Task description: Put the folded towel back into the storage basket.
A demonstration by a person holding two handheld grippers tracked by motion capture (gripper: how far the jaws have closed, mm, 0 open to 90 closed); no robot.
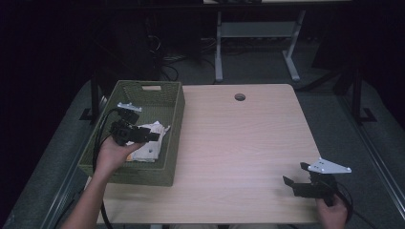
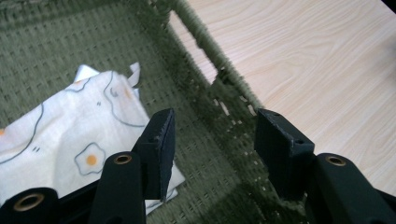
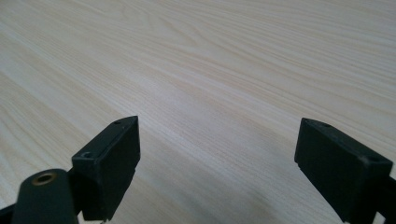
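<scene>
Egg-print cloth [image 2: 70,126]: lying rumpled on the floor of the woven green basket [image 1: 174,107], at the 9 o'clock edge of the surface [image 1: 239,138]. Seen from the left gripper view at about 9 o'clock of the jaws, partly under the nearer pad, apparently not pinched.

Left gripper [image 2: 212,140]: released, jaws apart with nothing between them but basket weave, hovering inside the basket close to its 3 o'clock wall. Right gripper [image 1: 296,174]: released too, jaws wide and empty, low over bare wood near the 5 o'clock corner of the surface, well apart from the basket.

Judged as a drop-off into the basket, with the cloth probably down and let go. To finish it cleanly:
- Keep the left jaws spread while rising, to avoid catching a fold and dragging the cloth back out.
- Lift straight up first, then swing toward 3 o'clock, clearing the basket rim rather than brushing the woven wall.
- Check for a loose corner near the nearer pad before moving off.
- Leave the right gripper parked where it is, out of the path.
</scene>
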